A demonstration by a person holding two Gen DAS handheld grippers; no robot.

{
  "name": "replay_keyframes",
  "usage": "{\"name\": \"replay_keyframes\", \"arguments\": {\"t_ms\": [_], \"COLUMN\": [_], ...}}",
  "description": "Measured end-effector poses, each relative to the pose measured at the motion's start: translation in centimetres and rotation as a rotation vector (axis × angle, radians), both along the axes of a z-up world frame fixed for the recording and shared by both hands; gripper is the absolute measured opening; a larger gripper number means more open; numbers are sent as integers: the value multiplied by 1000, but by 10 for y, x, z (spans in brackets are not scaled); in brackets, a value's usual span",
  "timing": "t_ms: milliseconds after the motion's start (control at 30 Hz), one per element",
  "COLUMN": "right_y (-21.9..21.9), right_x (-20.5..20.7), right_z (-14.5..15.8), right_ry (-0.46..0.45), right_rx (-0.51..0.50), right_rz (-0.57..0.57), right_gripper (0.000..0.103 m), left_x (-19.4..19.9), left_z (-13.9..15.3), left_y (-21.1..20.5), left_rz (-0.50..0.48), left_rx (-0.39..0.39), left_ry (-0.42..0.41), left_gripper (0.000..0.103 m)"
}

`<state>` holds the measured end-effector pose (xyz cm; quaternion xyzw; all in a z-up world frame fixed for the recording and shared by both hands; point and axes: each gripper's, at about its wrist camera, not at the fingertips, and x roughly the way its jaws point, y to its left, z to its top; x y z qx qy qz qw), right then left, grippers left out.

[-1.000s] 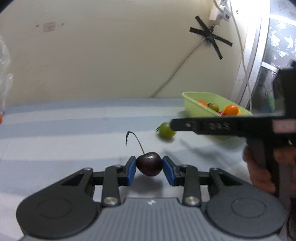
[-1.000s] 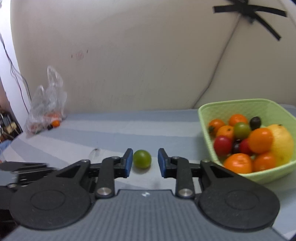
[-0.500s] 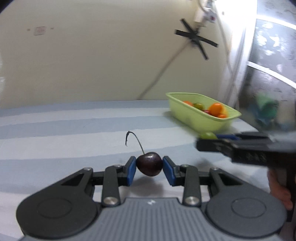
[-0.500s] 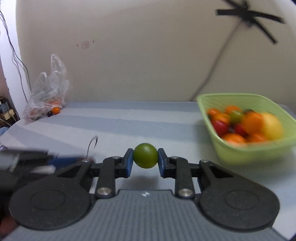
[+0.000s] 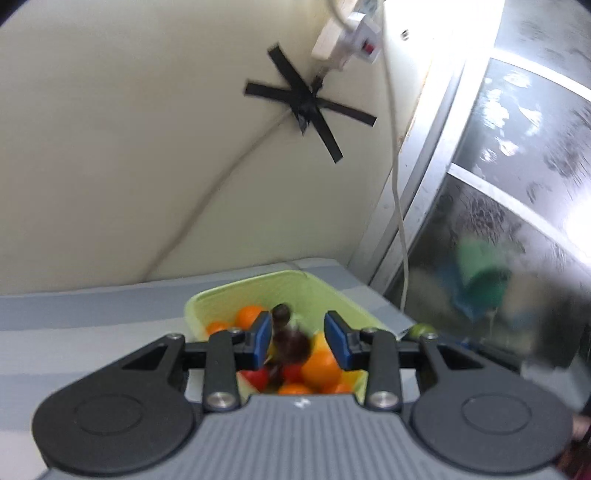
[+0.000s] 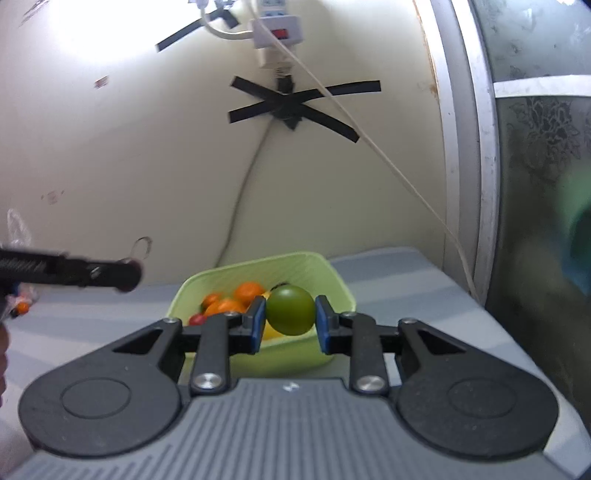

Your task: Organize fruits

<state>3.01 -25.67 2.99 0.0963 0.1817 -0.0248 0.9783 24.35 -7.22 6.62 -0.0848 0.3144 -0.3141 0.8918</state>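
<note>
My left gripper [image 5: 298, 341] hangs over the light green basket [image 5: 332, 291], which holds oranges, red tomatoes and other fruit. The dark cherry [image 5: 291, 347] sits blurred between its blue pads, low and against the left pad. In the right wrist view the left gripper [image 6: 125, 275] comes in from the left, with the cherry's stem curling above its tip. My right gripper [image 6: 290, 321] is shut on a round green fruit [image 6: 290, 310] just in front of the basket [image 6: 332, 273]. From the left wrist view that green fruit [image 5: 423, 328] shows right of the basket.
The basket stands on a grey-blue striped cloth [image 6: 406, 273] in the table's far right corner. Behind it are a wall with a black tape cross [image 5: 310, 107], a power strip [image 6: 273, 33] and hanging cables. A window frame [image 6: 480, 184] borders the right side. A plastic bag of fruit [image 6: 18, 295] lies far left.
Both grippers swung right toward the basket and rose. The right one shut on the green fruit and lifted it off the cloth. The cherry now looks blurred and lower between the left pads.
</note>
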Motion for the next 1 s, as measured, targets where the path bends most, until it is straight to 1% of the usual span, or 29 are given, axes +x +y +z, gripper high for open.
{"name": "replay_keyframes", "arguments": {"t_ms": [100,200,233,300,333,367,400,433,467,533,600,633,667,733,800,833,867,900,967,1000], "right_y": [-6,-13,-14,-19,-21,-22,-21,-21,-21,-25,-30,-33,-35,-40,-40,-36,-34,-28,-12,-1], "right_x": [27,44,48,53,52,53,52,51,47,39,35,32,29,23,20,18,18,12,-8,-22], "right_z": [-6,-11,-12,-16,-16,-17,-17,-17,-16,-13,-11,-10,-9,-7,-5,-4,-2,2,5,6], "right_ry": [-2,3,4,8,3,3,0,-13,-26,-58,-83,-92,-100,-119,-129,-122,-112,-105,-99,-95], "right_rx": [-10,0,1,31,56,71,77,81,84,104,136,152,168,198,210,208,210,218,221,219], "right_rz": [27,36,36,54,66,70,63,56,56,58,52,51,47,43,41,35,33,45,84,101], "right_gripper": [31,31,32,33,33,34,45,53,53,53,53,53,53,53,53,53,53,53,53,53], "left_x": [33,47,50,53,53,55,53,51,47,31,10,-7,-22,-56,-91,-108,-121,-135,-157,-168], "left_z": [-11,-23,-27,-33,-34,-35,-35,-34,-31,-21,-9,-3,1,7,7,4,2,-3,-13,-18], "left_y": [-27,-49,-55,-61,-62,-63,-61,-58,-54,-41,-30,-24,-20,-13,-7,-4,2,7,14,18], "left_rz": [-19,-24,-29,-24,-16,-8,3,13,25,50,74,92,112,171,240,282,318,353,389,402], "left_rx": [4,46,54,62,65,65,57,46,26,-10,-23,-20,-4,59,159,212,247,282,329,349], "left_ry": [54,81,90,93,89,90,96,102,105,96,77,58,41,-2,-34,-34,-24,-7,10,14], "left_gripper": [33,33,35,47,48,48,48,48,48,48,48,48,51,55,56,58,60,61,61,64]}}
